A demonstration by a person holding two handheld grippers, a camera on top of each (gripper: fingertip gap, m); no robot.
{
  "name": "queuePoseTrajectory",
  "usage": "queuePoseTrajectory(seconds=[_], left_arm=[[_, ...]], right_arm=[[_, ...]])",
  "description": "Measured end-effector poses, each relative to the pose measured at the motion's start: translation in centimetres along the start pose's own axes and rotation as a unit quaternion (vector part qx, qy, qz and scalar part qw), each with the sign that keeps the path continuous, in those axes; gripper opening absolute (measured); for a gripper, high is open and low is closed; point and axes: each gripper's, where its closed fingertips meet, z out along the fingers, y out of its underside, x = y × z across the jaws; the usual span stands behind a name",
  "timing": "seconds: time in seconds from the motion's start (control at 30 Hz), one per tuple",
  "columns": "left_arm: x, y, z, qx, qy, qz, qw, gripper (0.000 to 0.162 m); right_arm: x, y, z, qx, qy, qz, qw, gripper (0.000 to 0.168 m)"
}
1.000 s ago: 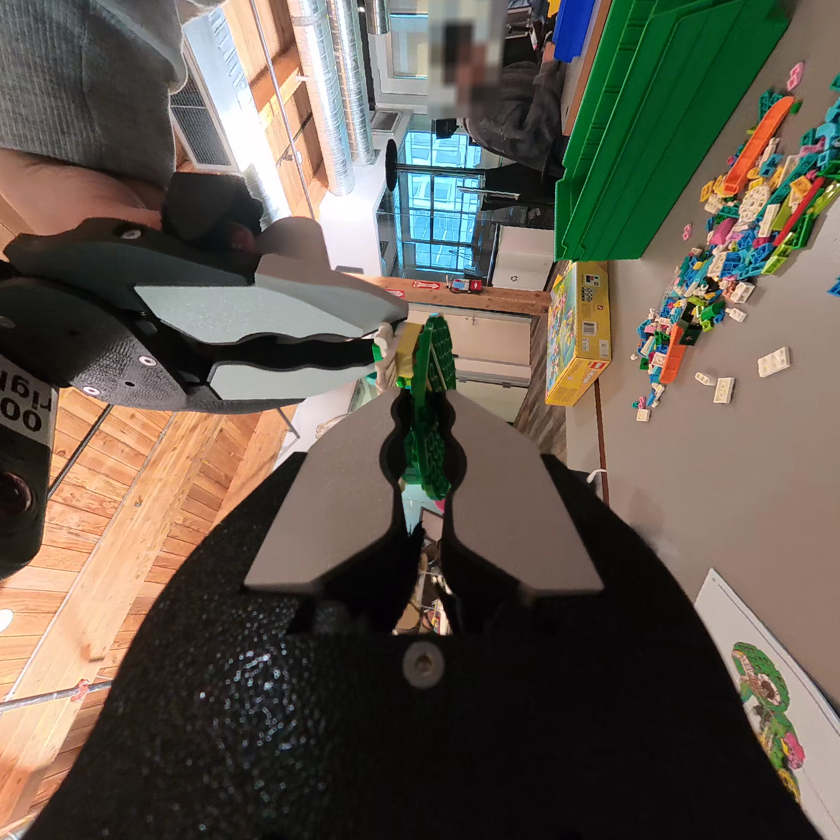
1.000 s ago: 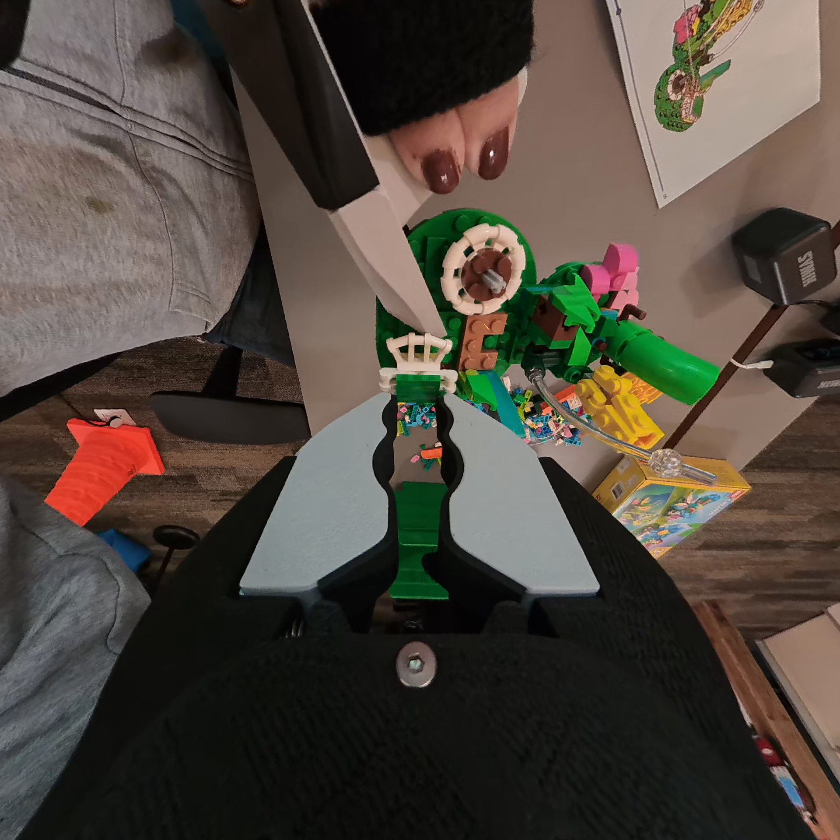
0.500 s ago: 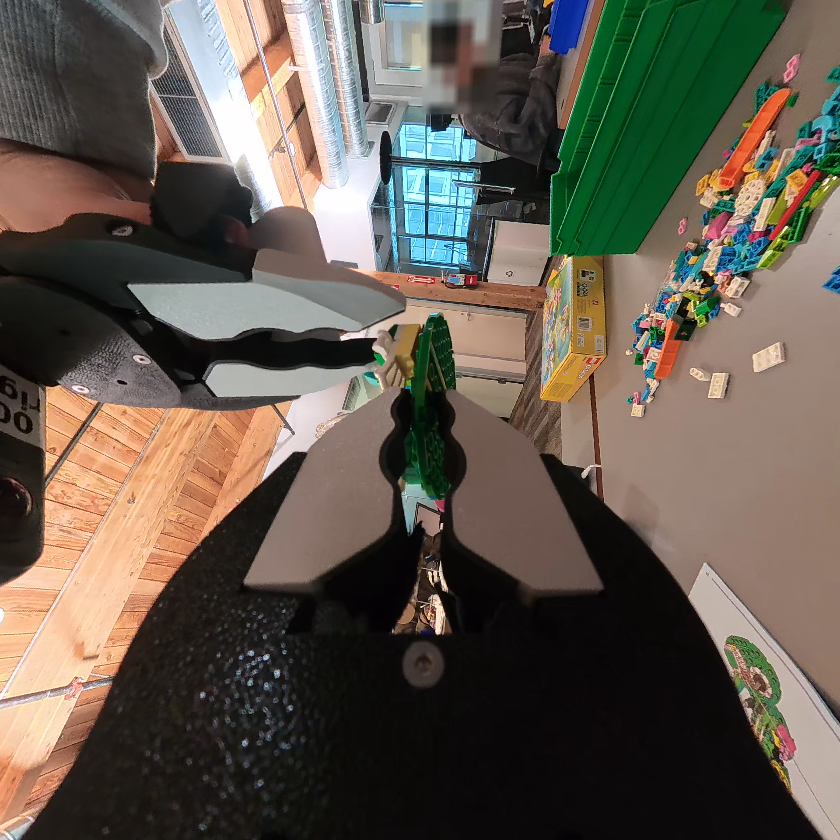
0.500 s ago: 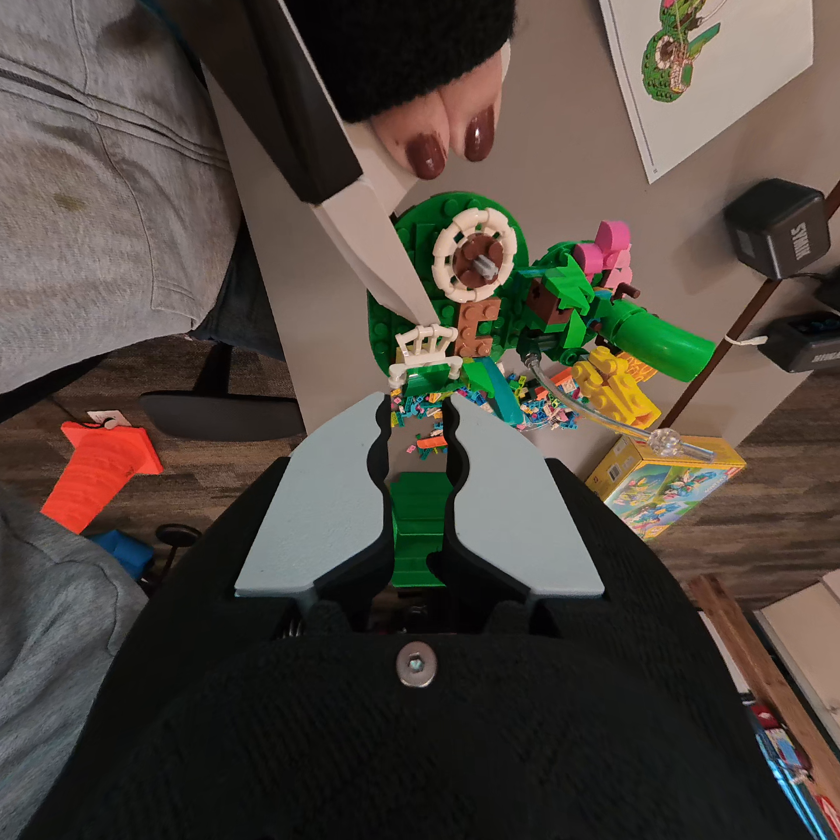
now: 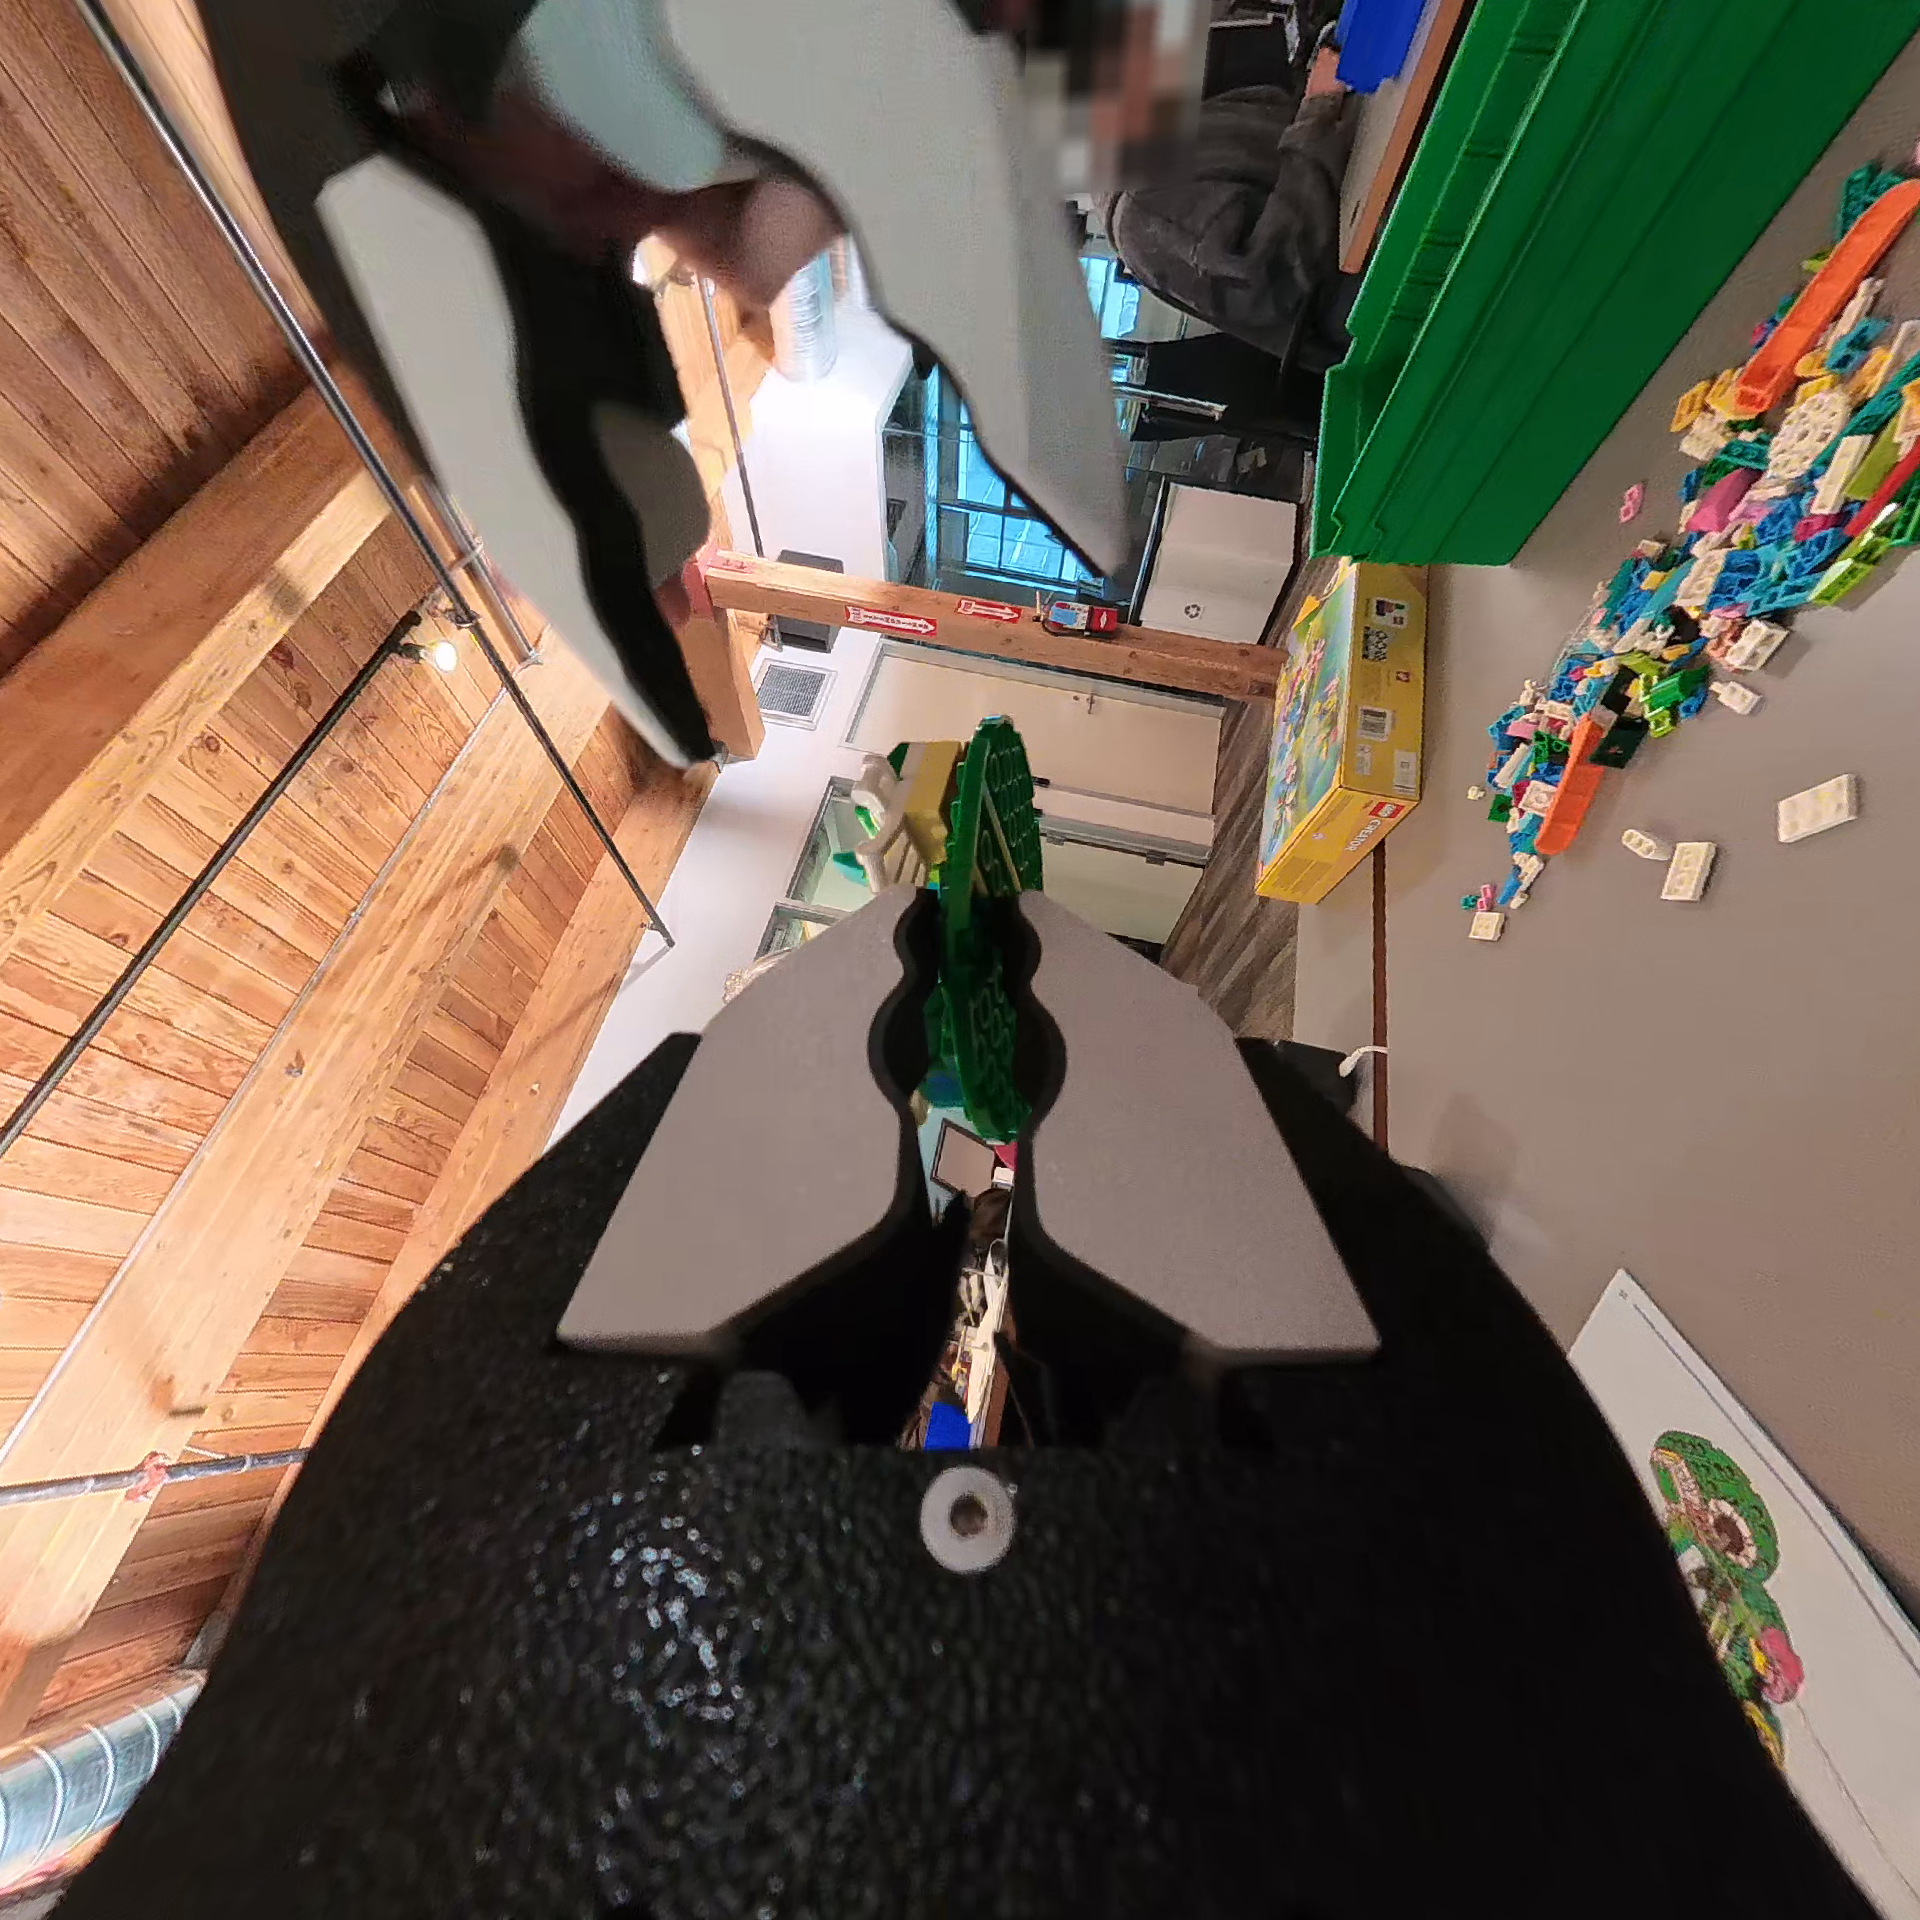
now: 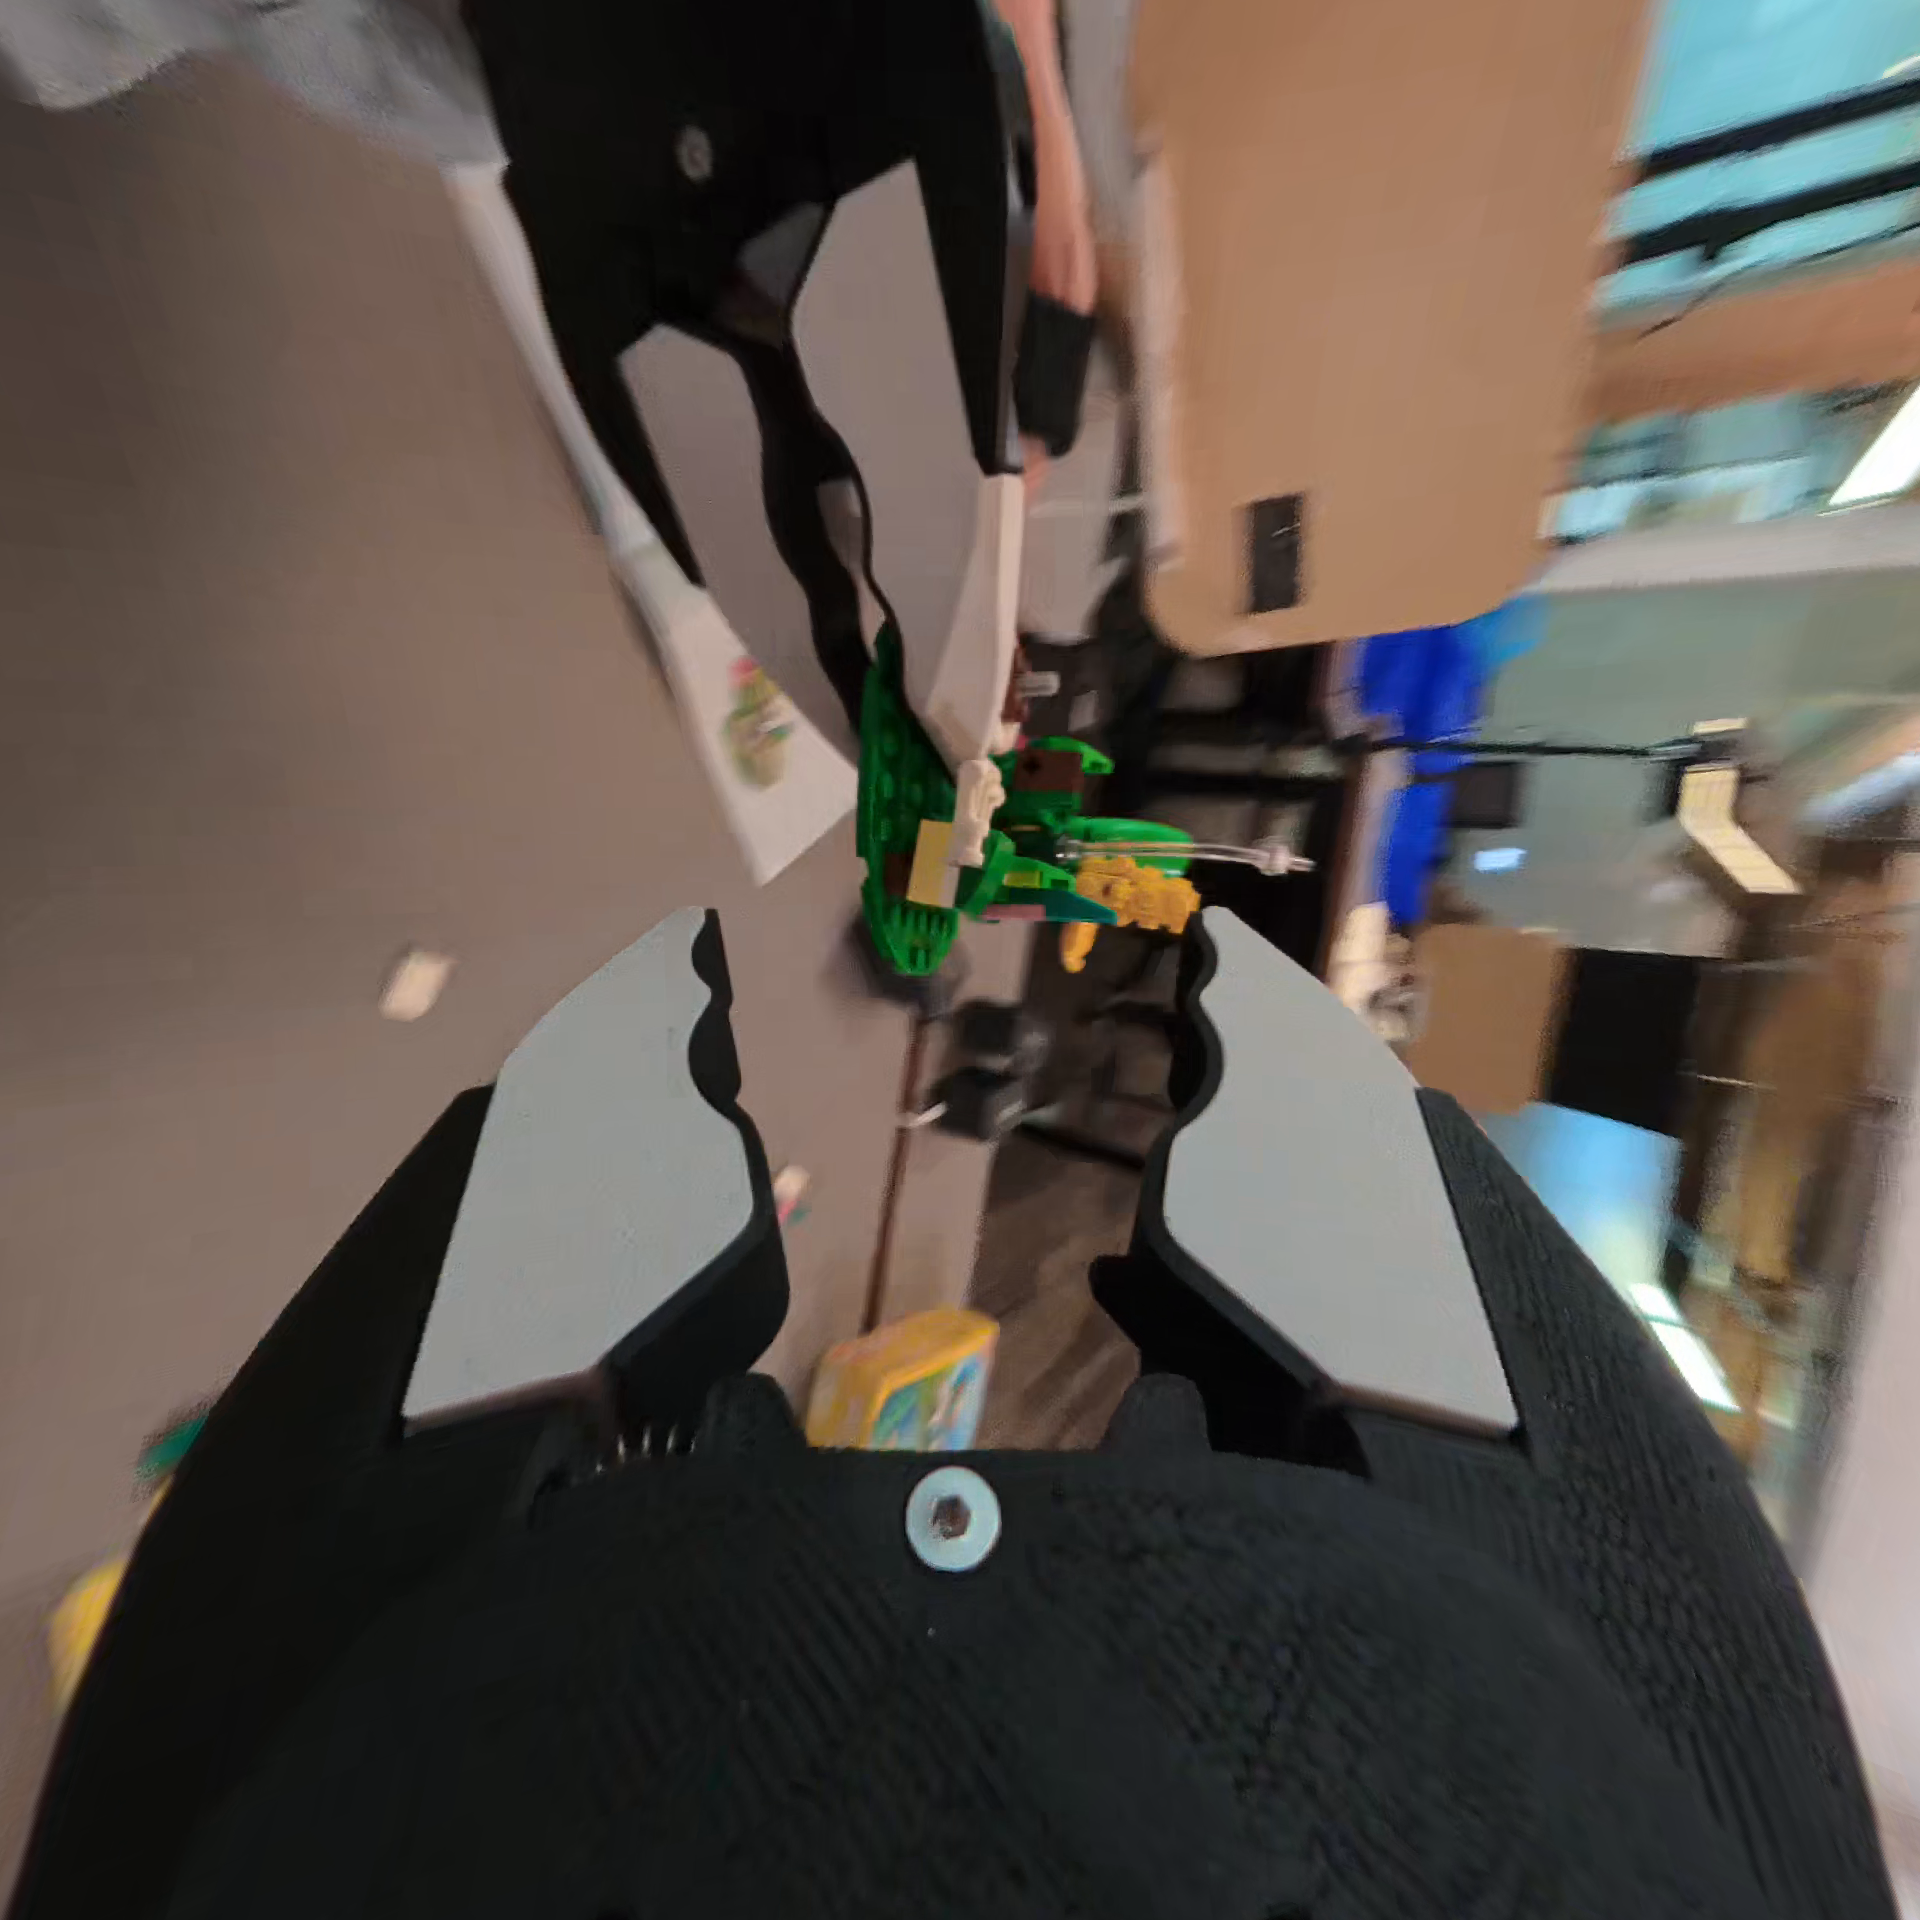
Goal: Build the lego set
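The left gripper (image 5: 966, 914) has its fingers (image 5: 800, 1122) pinching the round green base plate of the lego model (image 5: 987, 831), which is held in the air above the grey desk (image 5: 1621, 1091). From the left wrist view the plate shows edge-on, its long axis running straight away from the fingers, with a yellow and a white piece stuck to its left face. In the blurred right wrist view the same model (image 6: 914, 831) hangs just beyond the fingertips, plate edge toward the camera, and green leaves, a brown block, a yellow cluster and a clear rod jut out to the right. The right gripper (image 6: 951, 920) has its fingers (image 6: 592, 1174) spread wide, with nothing between them and clear of the model. Farther off on the desk lie one printed instruction sheet (image 5: 1745, 1538), one yellow set box (image 5: 1345, 748), one scattered pile of loose bricks (image 5: 1745, 540) in many colours, and stacked green bins (image 5: 1558, 260).
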Motion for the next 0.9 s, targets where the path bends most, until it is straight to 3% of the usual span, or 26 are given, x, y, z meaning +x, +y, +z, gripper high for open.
queuePoseTrajectory(seconds=[0.03, 0.13, 0.27, 0.6, 0.9], left_arm=[[-0.2, 0.0, -0.1, -0.001, -0.002, 0.001, 1.0, 0.011], [-0.6, -0.2, -0.4, 0.006, -0.009, -0.005, 1.0, 0.011], [-0.7, -0.8, -0.6, 0.028, -0.005, -0.02, 0.999, 0.011], [-0.3, -2.0, -0.8, 0.054, 0.006, -0.014, 0.998, 0.011], [-0.1, -2.5, -0.8, 0.062, 0.013, -0.012, 0.998, 0.011]], right_arm=[[0.1, -0.1, 0.0, 0.024, 0.058, -0.006, 0.998, 0.082], [-0.3, -0.1, -0.1, 0.071, 0.183, -0.022, 0.98, 0.075], [-0.8, -1.3, -0.5, 0.114, 0.279, -0.067, 0.951, 0.059], [-1.3, -0.5, 1.6, 0.071, 0.266, -0.1, 0.956, 0.058], [-0.9, -0.5, 1.3, 0.069, 0.283, -0.107, 0.951, 0.033]])
